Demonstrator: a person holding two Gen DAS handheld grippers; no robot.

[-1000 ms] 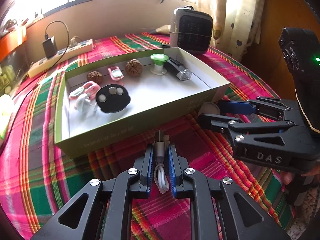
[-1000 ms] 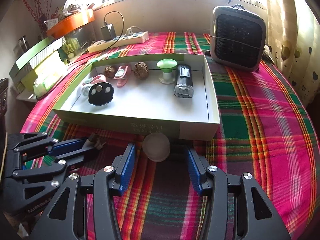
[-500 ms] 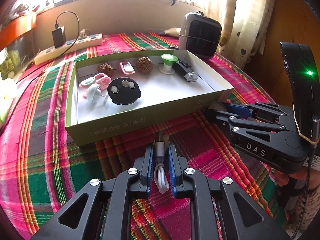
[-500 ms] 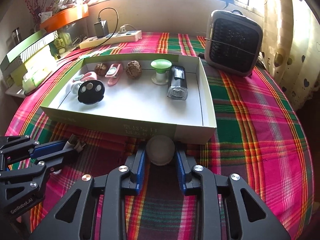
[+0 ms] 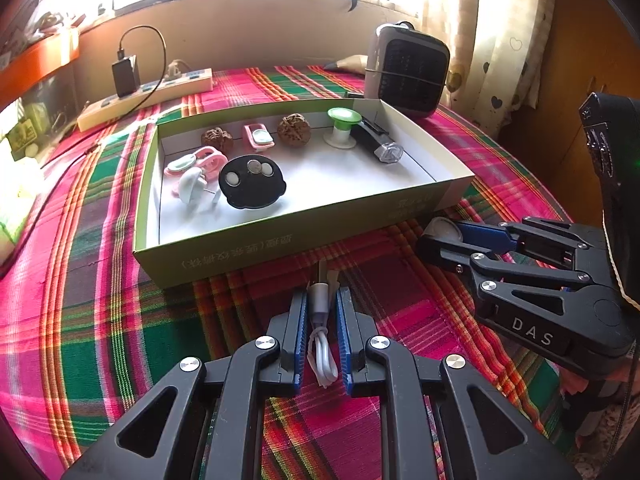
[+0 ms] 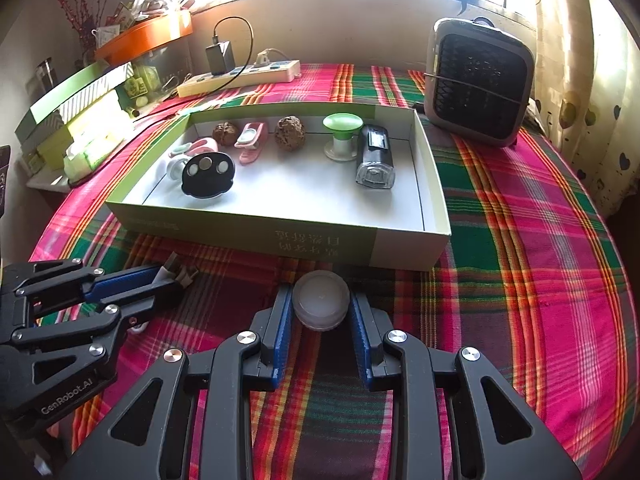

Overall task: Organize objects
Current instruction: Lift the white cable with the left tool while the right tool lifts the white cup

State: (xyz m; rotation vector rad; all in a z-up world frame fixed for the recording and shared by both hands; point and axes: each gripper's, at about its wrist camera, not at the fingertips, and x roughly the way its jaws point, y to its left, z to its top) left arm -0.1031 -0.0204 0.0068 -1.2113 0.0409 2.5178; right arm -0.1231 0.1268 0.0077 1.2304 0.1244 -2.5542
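Note:
A shallow green box [image 5: 280,246] [image 6: 256,226] with a white floor lies on the plaid tablecloth. It holds two walnuts [image 6: 289,133], pink clips, a green spool [image 6: 342,136], a black torch [image 6: 375,158] and a black round case [image 6: 208,176]. My left gripper [image 5: 321,300] is shut on a coiled white USB cable [image 5: 322,344], just in front of the box. My right gripper [image 6: 320,300] is shut on a round translucent white cap [image 6: 320,305], held just above the cloth near the box's front wall. Each gripper shows in the other view, the left one [image 6: 176,274] and the right one [image 5: 438,236].
A grey fan heater [image 6: 478,84] stands behind the box at the right. A power strip [image 6: 240,78] with a plugged charger lies at the back. Stacked green boxes [image 6: 76,120] and an orange tray sit at the far left. A curtain hangs at the right.
My right gripper has closed on the white cap and lifted it slightly. Both grippers have risen and drawn back a little from the box; the left still holds the cable.

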